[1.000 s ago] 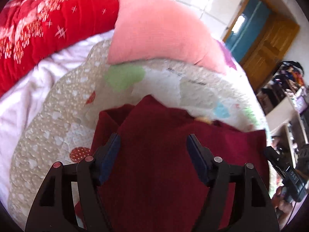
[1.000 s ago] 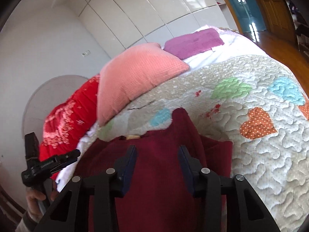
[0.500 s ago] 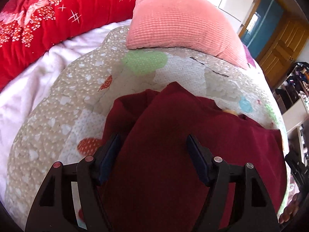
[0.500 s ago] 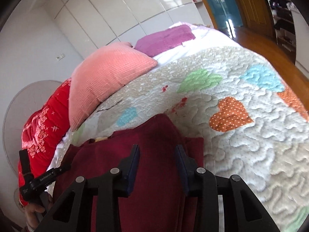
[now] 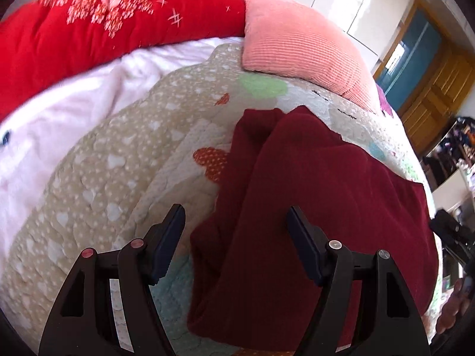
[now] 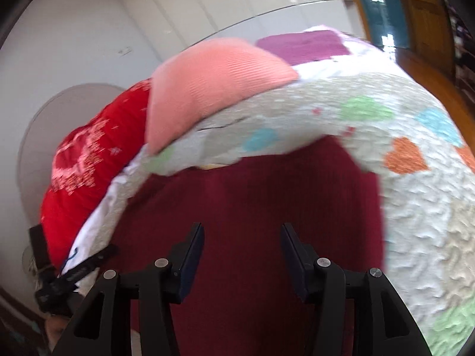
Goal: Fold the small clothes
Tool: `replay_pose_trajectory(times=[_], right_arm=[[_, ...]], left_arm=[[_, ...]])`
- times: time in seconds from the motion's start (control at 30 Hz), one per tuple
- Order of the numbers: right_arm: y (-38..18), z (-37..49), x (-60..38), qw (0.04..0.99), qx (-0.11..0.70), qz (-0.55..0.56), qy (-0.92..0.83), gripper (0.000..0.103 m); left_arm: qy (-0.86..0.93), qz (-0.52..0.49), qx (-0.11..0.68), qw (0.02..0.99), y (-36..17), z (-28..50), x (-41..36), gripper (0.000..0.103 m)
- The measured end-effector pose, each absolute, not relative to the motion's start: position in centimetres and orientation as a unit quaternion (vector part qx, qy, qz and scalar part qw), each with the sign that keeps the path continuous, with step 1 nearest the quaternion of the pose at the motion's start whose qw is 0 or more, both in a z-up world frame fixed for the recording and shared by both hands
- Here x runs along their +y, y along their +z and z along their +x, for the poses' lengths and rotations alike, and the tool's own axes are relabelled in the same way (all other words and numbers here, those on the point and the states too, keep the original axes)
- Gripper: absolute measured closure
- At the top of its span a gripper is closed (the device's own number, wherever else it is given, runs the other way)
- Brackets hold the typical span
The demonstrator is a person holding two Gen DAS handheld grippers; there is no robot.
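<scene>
Your dark red garment point(image 5: 320, 207) lies on the heart-patterned quilt point(image 5: 124, 160) that covers the bed, folded over itself so that one layer overlaps another along its left side. Your left tool point(image 5: 236, 228) hangs above the garment's left edge with its fingers spread wide and nothing between them; the left finger is over quilt, the right one over red cloth. Your right tool point(image 6: 242, 246) is also spread apart and empty, with both fingers over the garment point(image 6: 252, 201).

Around the cloth, a pink ribbed pillow point(image 5: 299, 41) rests on the far end of the quilt, near the garment's top edge but apart from it. A red blanket with a white pattern point(image 5: 98, 23) is bunched beyond the white sheet point(image 5: 74, 103) on the left. In the right wrist view a purple cloth point(image 6: 302, 46) lies behind the pillow point(image 6: 213, 83), and a wooden door point(image 5: 433, 95) stands past the bed.

The right wrist view is smeared by motion, so the garment's edges there are hard to trace. Its near edge is cut off behind both tools. A small pale patch at the garment's top edge is too blurred to identify.
</scene>
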State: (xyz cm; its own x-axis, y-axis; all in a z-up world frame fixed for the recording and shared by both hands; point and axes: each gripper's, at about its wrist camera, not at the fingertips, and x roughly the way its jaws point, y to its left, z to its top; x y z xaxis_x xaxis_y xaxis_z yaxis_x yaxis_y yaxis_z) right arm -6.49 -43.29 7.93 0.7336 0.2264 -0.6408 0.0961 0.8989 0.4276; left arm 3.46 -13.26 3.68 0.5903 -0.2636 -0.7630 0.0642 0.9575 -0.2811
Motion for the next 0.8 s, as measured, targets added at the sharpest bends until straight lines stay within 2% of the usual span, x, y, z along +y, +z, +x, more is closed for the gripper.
replay_pose_trajectory(times=[0.3,0.57,0.6,0.67,0.77,0.8], right_arm=[[9.3,3.2,-30.9,0.887,0.407,0.171,0.139,0.052],[5.8,10.7,-24.3,0.855,0.491,0.107,0.129,0.053],[5.7,11.0,-24.2,0.858,0.488,0.099,0.127,0.055],[5.5,11.6,-23.6,0.867,0.481,0.062,0.115,0.074],[5.5,11.8,-22.8,0.872,0.476,0.036,0.112,0.087],[5.6,11.7,-22.6,0.873,0.473,0.034,0.113,0.088]], left_arm=[[-0.139,-0.157,0.420,0.883,1.8,3.3,-11.9,0.030],[-0.174,-0.206,0.406,0.873,1.5,3.5,-10.4,0.030],[-0.174,-0.206,0.406,0.873,1.5,3.5,-10.5,0.030],[-0.175,-0.206,0.406,0.873,1.6,3.4,-10.5,0.030],[-0.179,-0.214,0.405,0.871,1.6,3.5,-10.2,0.030],[-0.179,-0.216,0.405,0.870,1.5,3.5,-10.1,0.030]])
